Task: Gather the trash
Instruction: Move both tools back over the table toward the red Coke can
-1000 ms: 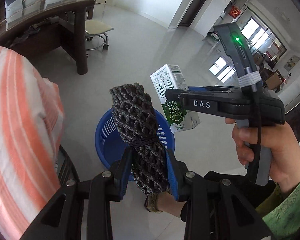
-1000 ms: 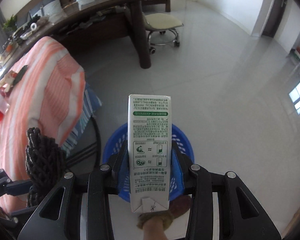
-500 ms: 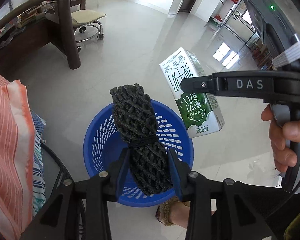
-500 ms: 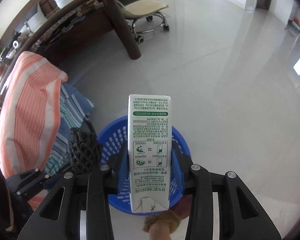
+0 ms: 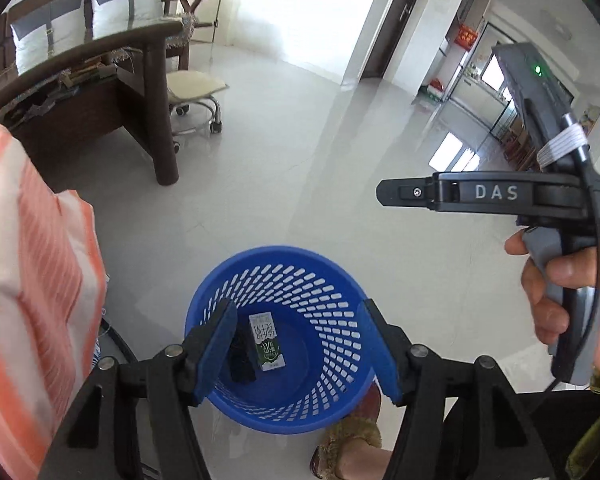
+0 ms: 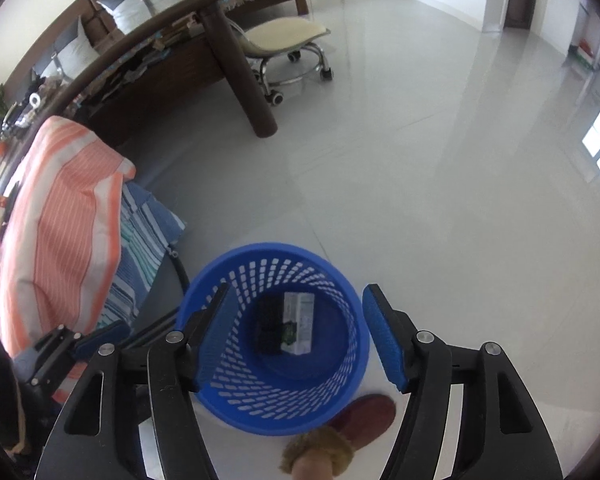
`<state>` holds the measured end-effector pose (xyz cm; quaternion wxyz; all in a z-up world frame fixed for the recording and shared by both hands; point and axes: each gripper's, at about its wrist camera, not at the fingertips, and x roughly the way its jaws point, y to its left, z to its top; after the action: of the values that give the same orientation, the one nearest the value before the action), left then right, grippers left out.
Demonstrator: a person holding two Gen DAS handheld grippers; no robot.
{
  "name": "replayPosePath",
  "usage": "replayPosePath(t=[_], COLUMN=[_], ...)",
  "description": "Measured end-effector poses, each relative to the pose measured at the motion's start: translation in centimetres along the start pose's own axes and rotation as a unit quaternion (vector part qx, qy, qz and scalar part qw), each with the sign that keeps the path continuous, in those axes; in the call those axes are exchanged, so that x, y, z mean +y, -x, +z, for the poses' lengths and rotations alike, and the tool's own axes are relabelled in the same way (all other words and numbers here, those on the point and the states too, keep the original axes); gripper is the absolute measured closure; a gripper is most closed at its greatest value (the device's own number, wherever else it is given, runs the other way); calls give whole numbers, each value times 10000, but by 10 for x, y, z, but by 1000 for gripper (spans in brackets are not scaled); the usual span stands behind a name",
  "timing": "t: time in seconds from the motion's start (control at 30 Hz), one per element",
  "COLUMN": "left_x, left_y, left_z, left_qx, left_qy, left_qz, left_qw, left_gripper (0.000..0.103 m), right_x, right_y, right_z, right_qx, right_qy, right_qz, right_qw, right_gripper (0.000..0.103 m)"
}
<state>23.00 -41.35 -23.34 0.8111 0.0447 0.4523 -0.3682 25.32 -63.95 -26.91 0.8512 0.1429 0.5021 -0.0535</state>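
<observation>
A blue perforated basket (image 5: 332, 396) stands on the floor, also in the right wrist view (image 6: 340, 392). Inside it lie a green-and-white milk carton (image 5: 266, 342) (image 6: 298, 324) and a black foam net roll (image 5: 241, 356) (image 6: 269, 326), side by side on the bottom. My left gripper (image 5: 298, 350) is open and empty above the basket. My right gripper (image 6: 298, 340) is open and empty above the basket; its body (image 5: 496, 196) shows at the right of the left wrist view.
An orange-and-white striped cloth (image 5: 32, 280) (image 6: 64, 224) hangs over furniture to the left. A dark wooden desk leg (image 5: 162, 120) and a wheeled chair (image 5: 194, 96) stand farther back. A slippered foot (image 6: 360, 420) is beside the basket on the glossy white floor.
Both grippers opened. The foam net roll and the milk carton left the jaws and now lie in the basket.
</observation>
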Motion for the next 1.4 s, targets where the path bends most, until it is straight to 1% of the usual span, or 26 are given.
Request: replayPosePath(t=[0.03, 0.07, 0.1, 0.17, 0.23, 0.3, 0.37, 0.47, 0.57, 0.63, 0.73, 0.83, 0.97, 1.03, 1.1, 1.17, 1.27, 1.4], left_x=[0, -1, -2, -2, 1, 10, 25, 55, 88, 111, 145, 178, 225, 245, 263, 279, 306, 350], left_y=[15, 30, 46, 77, 106, 131, 151, 180, 209, 230, 259, 288, 324, 335, 344, 350, 358, 369], left_z=[0, -1, -2, -8, -15, -25, -40, -67, -95, -114, -141, -164, -185, -190, -197, -200, -205, -209], left_qx=[-92, -169, -279, -521, -678, -687, -631, -629, -547, -541, -563, -612, -694, -712, -702, -664, -637, -654], left_qy=[16, 0, -39, -88, -72, 45, 215, 454, 603, 706, 903, 1181, 1591, 1760, 1840, 1885, 2001, 2261], left_qz=[-42, -65, -55, -154, -213, -166, -80, 241, 670, 956, 1311, 1669, 2053, 2146, 2179, 2223, 2337, 2386], left_qw=[9999, 9998, 9996, 9985, 9974, 9975, 9977, 9967, 9944, 9914, 9856, 9770, 9632, 9581, 9559, 9543, 9494, 9422], left_gripper=[34, 25, 18, 18, 18, 18, 18, 18, 18, 18, 18, 18, 18, 18, 18, 18, 18, 18], right_x=[3, 8, 14, 28, 48, 71, 100, 149, 195, 225, 267, 307, 357, 373, 387, 400, 415, 435], right_y=[10, 21, 33, 55, 75, 90, 99, 102, 99, 98, 89, 76, 64, 62, 59, 55, 50, 46], right_z=[1, 2, 1, 1, -3, -11, -24, -50, -76, -93, -115, -137, -167, -178, -187, -190, -192, -194], right_qx=[-181, -384, -600, -1021, -1443, -1809, -2047, -2189, -2205, -2196, -2034, -1746, -1371, -1237, -1125, -998, -846, -666], right_qy=[54, 119, 183, 290, 393, 555, 859, 1393, 1885, 2171, 2499, 2795, 3194, 3287, 3340, 3368, 3382, 3425], right_qz=[-60, -128, -184, -223, -203, -161, -113, 97, 436, 673, 1058, 1318, 1475, 1593, 1627, 1628, 1607, 1621], right_qw=[9998, 9991, 9979, 9941, 9885, 9818, 9750, 9657, 9560, 9487, 9407, 9349, 9260, 9227, 9216, 9220, 9234, 9230], right_gripper=[31, 29, 27, 25, 20, 17, 16, 16, 16, 15, 14, 14, 14, 14, 14, 14, 14, 14])
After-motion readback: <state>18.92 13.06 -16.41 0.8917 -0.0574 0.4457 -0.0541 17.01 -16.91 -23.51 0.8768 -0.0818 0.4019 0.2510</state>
